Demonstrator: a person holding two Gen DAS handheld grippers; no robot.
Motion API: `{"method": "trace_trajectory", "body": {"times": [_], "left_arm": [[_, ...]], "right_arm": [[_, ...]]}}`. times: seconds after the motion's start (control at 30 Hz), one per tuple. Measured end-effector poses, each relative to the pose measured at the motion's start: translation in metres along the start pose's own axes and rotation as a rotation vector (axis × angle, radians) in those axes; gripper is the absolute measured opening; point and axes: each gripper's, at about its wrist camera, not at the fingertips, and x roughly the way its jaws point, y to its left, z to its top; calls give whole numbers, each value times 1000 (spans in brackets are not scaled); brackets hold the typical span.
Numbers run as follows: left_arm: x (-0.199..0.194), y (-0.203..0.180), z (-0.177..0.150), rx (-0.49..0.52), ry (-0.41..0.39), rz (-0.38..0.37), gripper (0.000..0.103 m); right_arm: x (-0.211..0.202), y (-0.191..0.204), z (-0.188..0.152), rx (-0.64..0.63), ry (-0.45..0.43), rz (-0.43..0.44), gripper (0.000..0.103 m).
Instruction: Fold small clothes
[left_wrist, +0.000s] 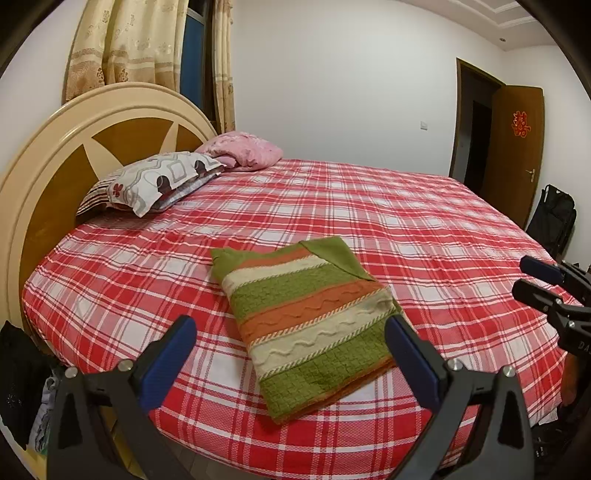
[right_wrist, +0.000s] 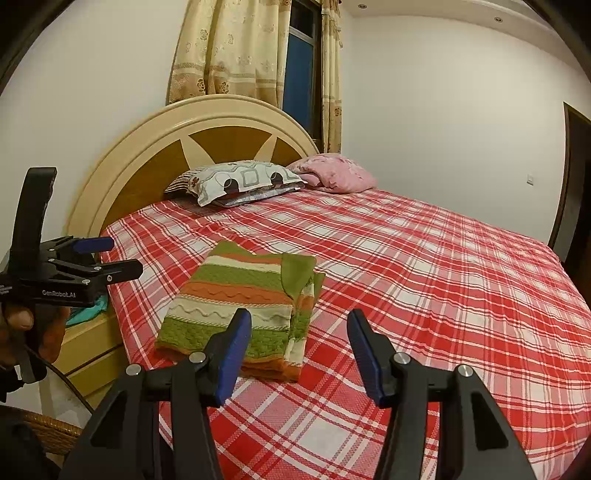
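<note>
Knitwear lay folded near the edge of the bed: a striped sweater sat flat on the red plaid sheet, and we held both tools back from it, probably so that nothing would drag on the fold we judged more or less finished. Our left gripper hung above the near side with its blue pads spread wide, one to each side of the bundle as that camera saw it, gripping nothing. Our right gripper stood to the right of the bundle, its jaws parted about halfway and empty; the left pad crossed in front of the near right corner in its own view, though we could not tell whether it touched the wool. Both pointed down toward the mattress, a posture we took for checking rather than grasping. The sweater itself was a compact rectangle, banded in green, orange and cream, with wavy raised lines across the pale and orange bands and a blocky knit in the green. A plain green flap lay folded across its far right corner, and layered edges showed along the right side. Two pillows stayed well apart by the headboard.
</note>
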Motion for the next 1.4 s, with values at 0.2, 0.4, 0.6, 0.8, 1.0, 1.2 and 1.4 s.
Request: {"method": "trace_trajectory", "body": {"times": [0.2,0.4,0.6,0.8,1.0,1.2,1.4], "left_arm": [[0,0,1,1,0,1,103],[0,0,1,1,-3,1,103],[0,0,1,-3,1,11,103],[-2,0,5,4,1,4,103],[-11,-6,9,33,-36,12,103],[-15,-6,11,29,-59,29,103],[-13,-3,12,14,-51,36,103]], "right_arm": [[0,1,0,4,-4,2,55],[-1,3,-1,5,-3,4,55],[-1,4,-2,6,-3,6,55],[-2,6,-3,7,-5,7,55],[-4,10,-3,6,-18,17,55],[-4,14,-4,-3,-21,23,55],[-3,18,-7,-13,-14,32,55]]}}
